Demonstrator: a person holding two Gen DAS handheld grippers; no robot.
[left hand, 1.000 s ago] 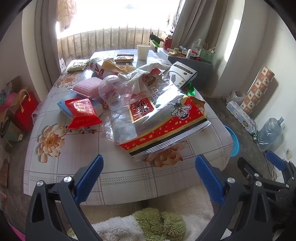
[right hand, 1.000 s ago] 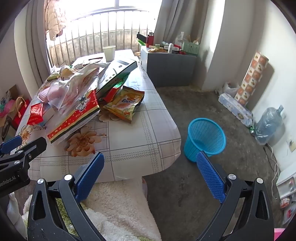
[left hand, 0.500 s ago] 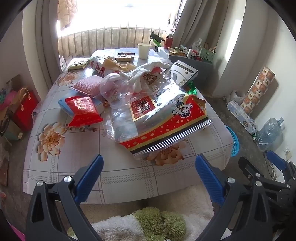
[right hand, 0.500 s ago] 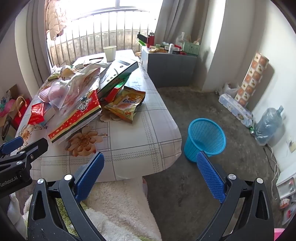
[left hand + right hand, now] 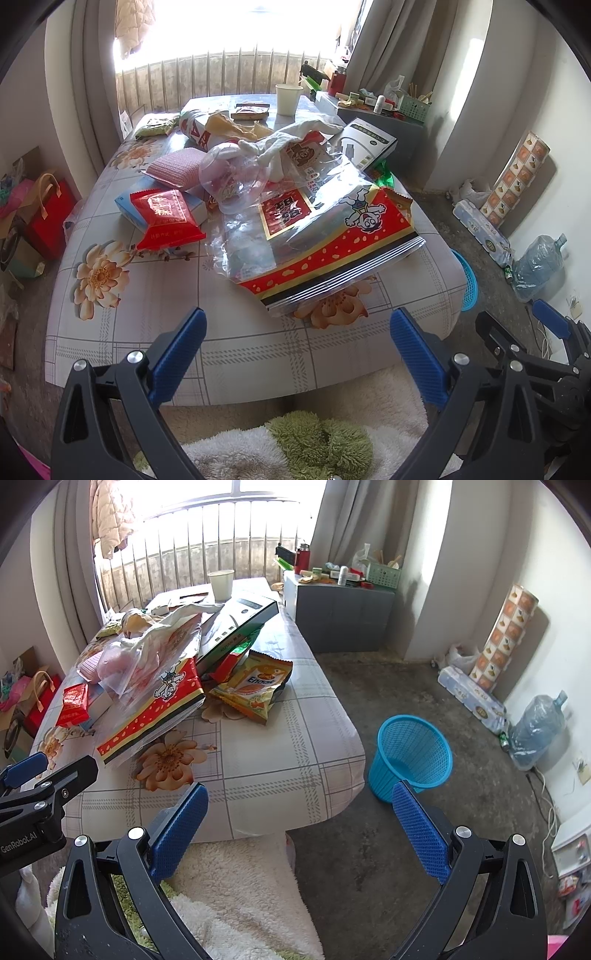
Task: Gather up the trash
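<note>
Left hand-held gripper [image 5: 295, 343] and right hand-held gripper [image 5: 300, 818], both with jaws spread wide and empty, hang off the near edge of the counter [image 5: 147, 317]. Trash lies heaped mid-counter: a red wrapper [image 5: 166, 218] at 10 o'clock, a large clear bag [image 5: 325, 236] at 12, a yellow snack bag [image 5: 255, 686]. The blue basket [image 5: 412, 758] stands on the floor at 3 o'clock of the counter.

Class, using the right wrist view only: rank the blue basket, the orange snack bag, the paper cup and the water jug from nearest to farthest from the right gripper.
1. Blue basket, on the floor just past the right gripper's right-hand finger.
2. Orange snack bag, mid-table, to the left.
3. Water jug, against the right wall.
4. Paper cup, at the table's far end by the window.
</note>
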